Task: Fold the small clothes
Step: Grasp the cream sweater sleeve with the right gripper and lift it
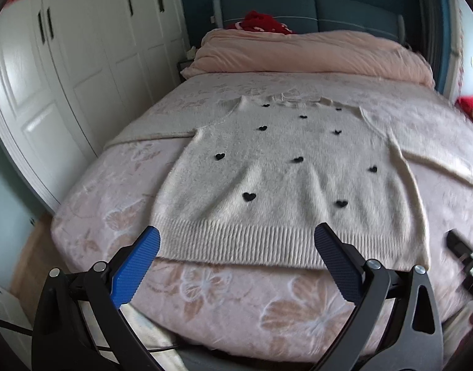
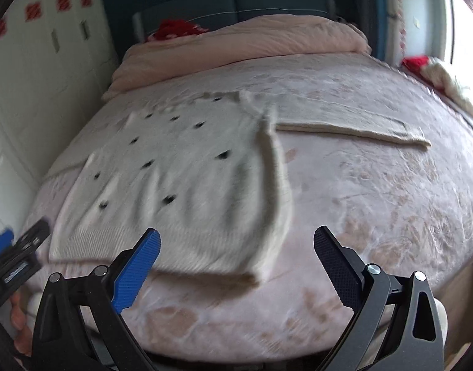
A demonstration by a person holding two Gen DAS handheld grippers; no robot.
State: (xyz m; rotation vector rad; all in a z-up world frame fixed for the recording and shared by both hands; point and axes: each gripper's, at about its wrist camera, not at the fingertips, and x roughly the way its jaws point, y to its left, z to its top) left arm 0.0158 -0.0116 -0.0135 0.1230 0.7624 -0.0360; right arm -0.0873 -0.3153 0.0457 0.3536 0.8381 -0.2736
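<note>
A cream knit sweater (image 1: 285,170) with small black hearts lies flat and face up on the bed, sleeves spread out to both sides, ribbed hem toward me. It also shows in the right wrist view (image 2: 180,167), with its right sleeve (image 2: 354,128) stretched out flat. My left gripper (image 1: 238,241) is open and empty, just above the hem. My right gripper (image 2: 236,242) is open and empty, near the hem's right corner. The right gripper's tip shows at the edge of the left wrist view (image 1: 462,247), and the left gripper shows in the right wrist view (image 2: 16,247).
The bed has a pink floral blanket (image 1: 236,303) and a folded pink duvet (image 1: 313,52) at the head. White wardrobe doors (image 1: 66,77) stand to the left. Red items lie by the headboard (image 1: 261,23) and at the bed's right edge (image 2: 419,61).
</note>
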